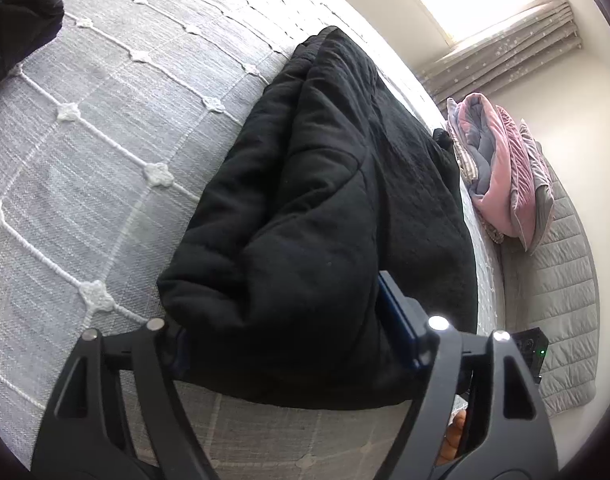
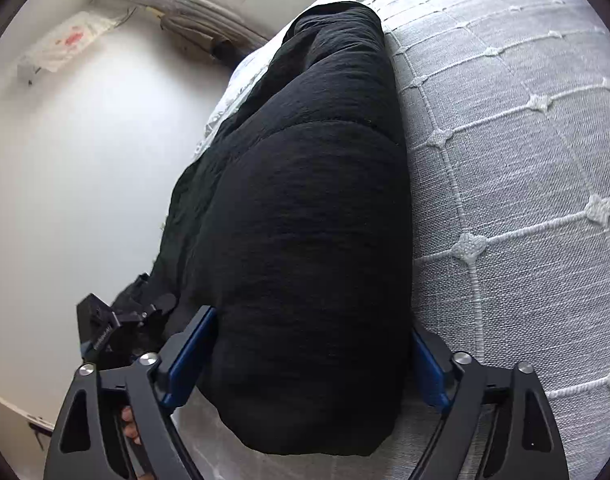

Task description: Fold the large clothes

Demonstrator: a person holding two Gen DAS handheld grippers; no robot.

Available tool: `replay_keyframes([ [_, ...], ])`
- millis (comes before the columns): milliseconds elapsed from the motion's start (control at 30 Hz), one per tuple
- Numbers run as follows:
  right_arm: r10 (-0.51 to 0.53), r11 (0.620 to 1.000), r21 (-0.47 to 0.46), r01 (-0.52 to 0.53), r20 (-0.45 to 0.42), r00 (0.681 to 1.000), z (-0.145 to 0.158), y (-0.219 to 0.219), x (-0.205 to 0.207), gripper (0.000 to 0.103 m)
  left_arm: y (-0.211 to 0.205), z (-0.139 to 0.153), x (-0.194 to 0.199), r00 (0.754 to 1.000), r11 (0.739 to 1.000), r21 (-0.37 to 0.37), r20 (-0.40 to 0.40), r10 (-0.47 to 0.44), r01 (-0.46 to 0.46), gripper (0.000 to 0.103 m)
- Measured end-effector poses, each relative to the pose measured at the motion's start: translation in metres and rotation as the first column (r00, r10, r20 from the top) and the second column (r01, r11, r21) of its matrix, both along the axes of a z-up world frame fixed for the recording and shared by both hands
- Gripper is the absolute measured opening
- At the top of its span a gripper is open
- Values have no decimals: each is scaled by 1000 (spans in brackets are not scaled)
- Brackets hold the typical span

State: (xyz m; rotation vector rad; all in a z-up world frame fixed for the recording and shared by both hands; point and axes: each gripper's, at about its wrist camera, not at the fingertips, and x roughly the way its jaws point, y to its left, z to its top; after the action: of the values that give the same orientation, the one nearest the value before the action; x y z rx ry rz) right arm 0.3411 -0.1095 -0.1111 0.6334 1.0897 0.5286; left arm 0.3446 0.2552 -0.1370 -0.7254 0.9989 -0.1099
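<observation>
A bulky black padded coat (image 1: 325,184) lies folded into a long roll on the grey bedspread (image 1: 105,128), near the bed's edge. My left gripper (image 1: 289,312) stands wide open around one end of the roll, a blue-padded finger (image 1: 397,312) on each side. In the right wrist view the same coat (image 2: 305,220) fills the middle, and my right gripper (image 2: 313,344) stands wide open around its other end, blue pads (image 2: 189,356) against the fabric on both sides. Whether the pads press in is unclear.
A pink and grey folded quilt (image 1: 501,176) lies on a grey quilted mat (image 1: 565,300) beside the bed. A small black device with a green light (image 1: 533,348) sits there too. Another dark garment (image 1: 17,20) is at the far corner. A white wall (image 2: 85,180) borders the bed.
</observation>
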Motion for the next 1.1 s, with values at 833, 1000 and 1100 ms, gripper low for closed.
replay_keyframes([
  [833, -5, 962, -256, 98, 339, 941, 102, -50, -28, 49, -121, 39, 21, 967, 994, 22, 231, -109, 107, 38],
  [1000, -107, 952, -230, 199, 359, 927, 114, -109, -33, 49, -188, 40, 32, 952, 980, 39, 234, -197, 194, 38],
  [1100, -151, 944, -228, 240, 349, 925, 116, -147, -37, 49, -226, 38, 40, 949, 974, -1, 225, -221, 227, 38],
])
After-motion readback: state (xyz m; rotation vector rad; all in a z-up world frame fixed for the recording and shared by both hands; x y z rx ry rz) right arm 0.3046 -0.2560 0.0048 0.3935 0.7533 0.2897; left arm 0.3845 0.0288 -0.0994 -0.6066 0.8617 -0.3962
